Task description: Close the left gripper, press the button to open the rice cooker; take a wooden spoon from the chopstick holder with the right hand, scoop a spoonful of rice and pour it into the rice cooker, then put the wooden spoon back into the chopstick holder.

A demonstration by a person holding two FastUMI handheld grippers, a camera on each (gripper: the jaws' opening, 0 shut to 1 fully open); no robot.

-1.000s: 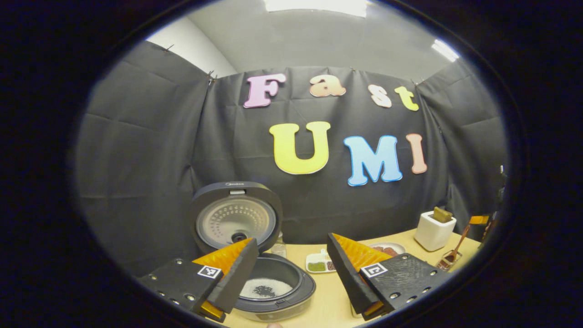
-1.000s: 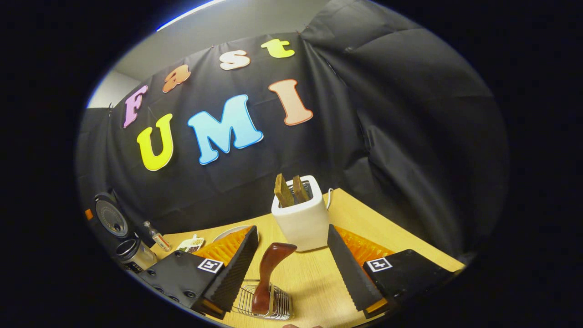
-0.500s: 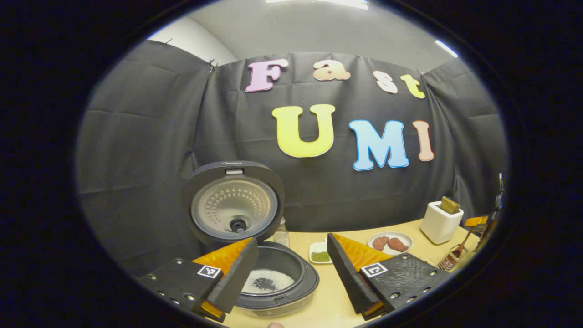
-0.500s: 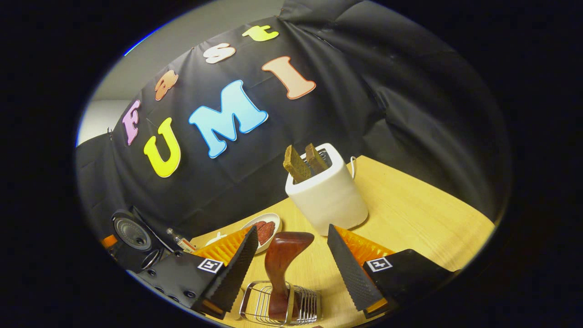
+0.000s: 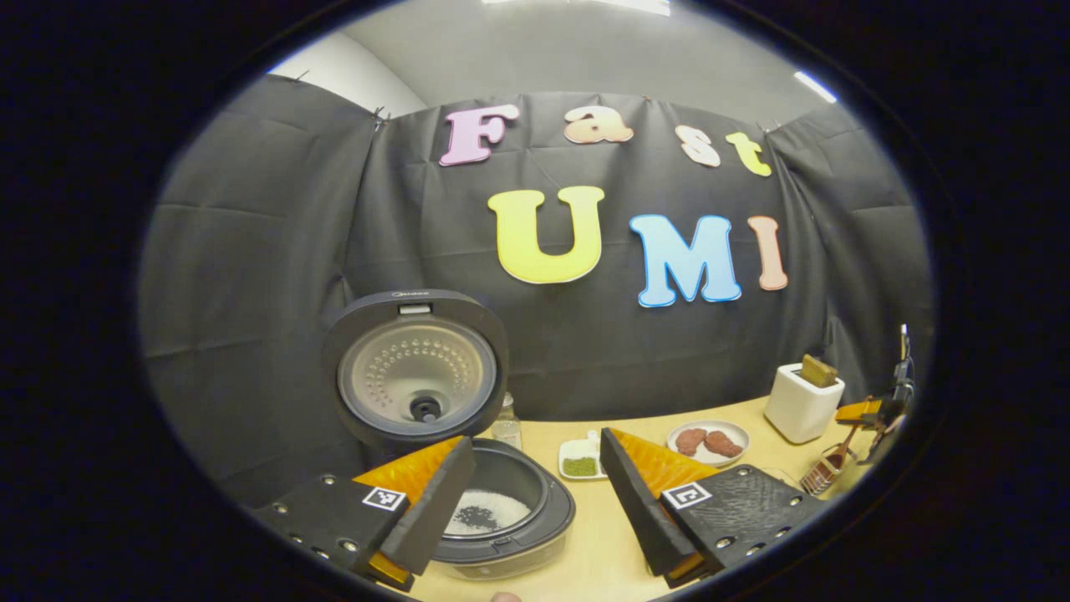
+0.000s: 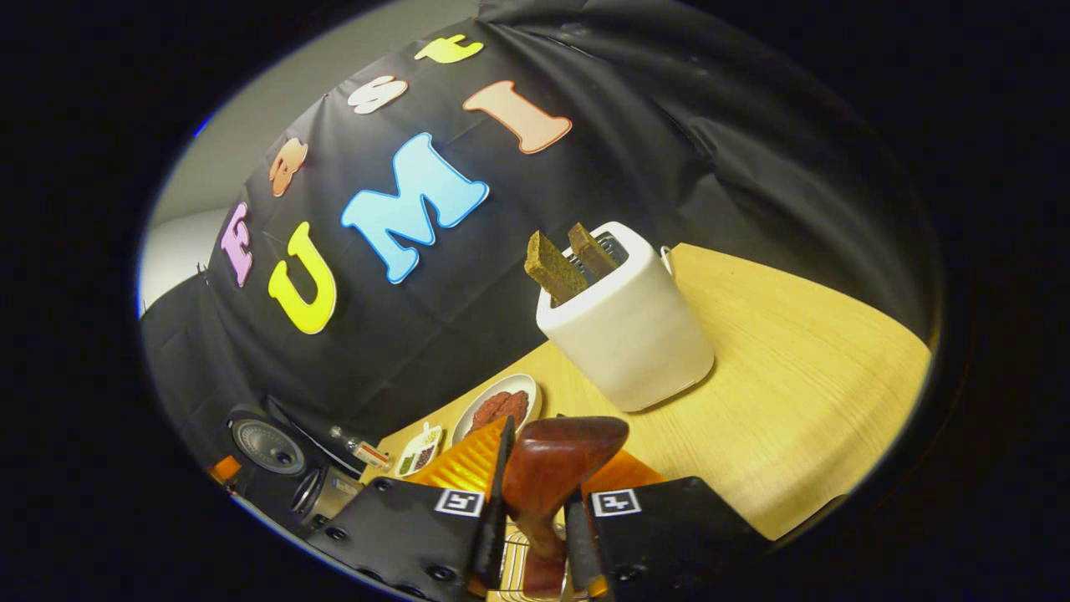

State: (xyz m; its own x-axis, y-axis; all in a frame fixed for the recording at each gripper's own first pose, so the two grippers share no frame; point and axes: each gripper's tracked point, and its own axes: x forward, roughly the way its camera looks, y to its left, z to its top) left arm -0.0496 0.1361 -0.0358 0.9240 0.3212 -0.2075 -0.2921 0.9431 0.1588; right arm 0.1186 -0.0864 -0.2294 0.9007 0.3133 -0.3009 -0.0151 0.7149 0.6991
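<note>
The rice cooker (image 5: pixel 501 510) stands with its lid (image 5: pixel 415 368) raised; white rice with dark grains lies in the pot. My left gripper (image 5: pixel 535 443) hovers open just in front of it, with nothing between the fingers. In the right gripper view my right gripper (image 6: pixel 543 451) is shut on the handle of the wooden spoon (image 6: pixel 556 460), which stands upright in the wire chopstick holder (image 6: pixel 514 564). The left gripper view shows that holder (image 5: pixel 823 477) and the spoon (image 5: pixel 846 436) far off at the right table edge. The spoon's bowl is hidden.
A white toaster (image 6: pixel 627 334) with two slices of bread stands just behind the holder on the wooden table (image 6: pixel 794 376). A plate of red pieces (image 5: pixel 709 441), a small dish of green beans (image 5: pixel 583 460) and a small bottle (image 5: pixel 506 428) sit mid-table.
My right gripper has dropped lower over the holder and shut on the spoon's handle. The left gripper stays open near the cooker, with only a slight shift of view.
</note>
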